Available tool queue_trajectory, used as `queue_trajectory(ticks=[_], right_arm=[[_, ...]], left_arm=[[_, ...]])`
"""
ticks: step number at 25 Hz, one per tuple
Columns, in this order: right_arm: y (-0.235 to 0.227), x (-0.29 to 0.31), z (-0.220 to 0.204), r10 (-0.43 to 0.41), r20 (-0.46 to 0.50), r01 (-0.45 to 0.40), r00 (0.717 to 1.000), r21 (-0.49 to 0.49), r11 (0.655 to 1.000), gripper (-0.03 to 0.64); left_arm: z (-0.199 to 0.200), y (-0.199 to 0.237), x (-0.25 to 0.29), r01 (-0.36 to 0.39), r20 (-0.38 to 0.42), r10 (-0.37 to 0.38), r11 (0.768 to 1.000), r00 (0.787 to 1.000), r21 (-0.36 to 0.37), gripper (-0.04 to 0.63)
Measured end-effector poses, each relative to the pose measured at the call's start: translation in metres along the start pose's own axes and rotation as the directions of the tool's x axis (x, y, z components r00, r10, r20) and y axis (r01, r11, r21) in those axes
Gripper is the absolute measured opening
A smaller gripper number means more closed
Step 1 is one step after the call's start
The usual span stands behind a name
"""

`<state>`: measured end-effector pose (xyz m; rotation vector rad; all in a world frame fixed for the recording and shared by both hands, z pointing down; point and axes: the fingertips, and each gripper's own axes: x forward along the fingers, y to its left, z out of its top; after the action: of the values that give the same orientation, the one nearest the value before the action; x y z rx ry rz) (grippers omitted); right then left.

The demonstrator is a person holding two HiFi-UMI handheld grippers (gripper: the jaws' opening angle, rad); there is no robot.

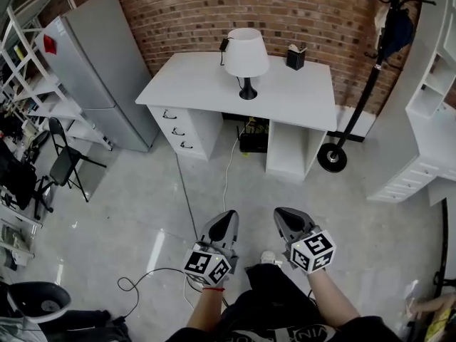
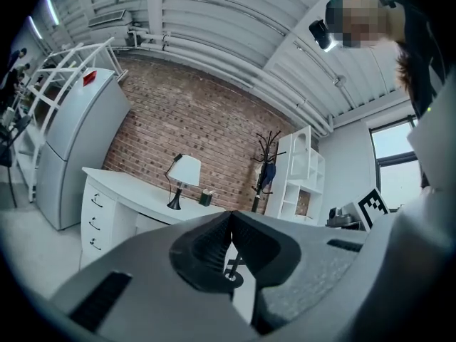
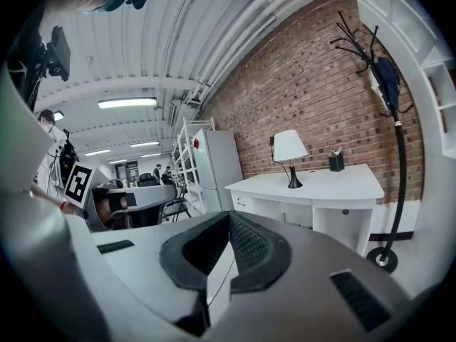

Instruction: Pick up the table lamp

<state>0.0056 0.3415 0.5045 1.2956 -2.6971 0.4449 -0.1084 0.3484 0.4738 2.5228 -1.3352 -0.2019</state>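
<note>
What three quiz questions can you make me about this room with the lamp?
1. True or false: the lamp stands on the desk.
2. Pick one: in the head view, what stands left of the desk? A: a fridge. B: a sofa. C: a bathtub.
3. Fill the gap: the left gripper and the right gripper are both far from the lamp, empty, with their jaws ____.

Key
1. True.
2. A.
3. Shut.
</note>
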Motion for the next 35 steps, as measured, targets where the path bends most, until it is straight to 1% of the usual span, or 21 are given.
queue_trajectory(ticks=[4,9,15,18,22,26,29,35], right_arm=[[-0.02,0.035,0.019,0.021,0.009,-0.02,1.0,-0.013,1.0,0.003],[-0.052,0.071,0.05,0.035,0.033,-0.034,0.999,-0.046,0.998,0.003],[-0.088,0.102,0.069,0.039,0.036,-0.037,0.999,-0.062,0.997,0.003],[-0.103,0.116,0.075,0.045,0.035,-0.043,0.998,-0.063,0.997,0.003],[-0.124,0.13,0.08,0.048,0.033,-0.046,0.998,-0.064,0.997,0.003],[-0.141,0.138,0.086,0.051,0.037,-0.048,0.998,-0.062,0.997,0.003],[-0.146,0.142,0.089,0.058,0.04,-0.055,0.998,-0.064,0.996,0.003],[-0.147,0.145,0.087,0.078,0.037,-0.076,0.996,-0.054,0.996,0.003]], left_arm=[[0.019,0.024,0.03,-0.009,0.019,0.009,1.0,1.0,0.024,0.009],[0.039,0.043,0.083,-0.001,0.044,0.0,1.0,0.999,0.028,0.008],[0.047,0.054,0.135,0.017,0.046,-0.018,1.0,0.999,0.02,0.009],[0.048,0.063,0.155,0.013,0.042,-0.014,1.0,0.999,0.023,0.009],[0.05,0.074,0.178,-0.001,0.044,0.0,1.0,0.999,0.019,0.009],[0.051,0.074,0.199,0.005,0.044,-0.006,1.0,0.999,0.028,0.009],[0.052,0.072,0.205,0.007,0.042,-0.009,0.999,0.999,0.04,0.009],[0.046,0.074,0.208,-0.009,0.021,0.008,0.999,1.0,0.039,0.009]])
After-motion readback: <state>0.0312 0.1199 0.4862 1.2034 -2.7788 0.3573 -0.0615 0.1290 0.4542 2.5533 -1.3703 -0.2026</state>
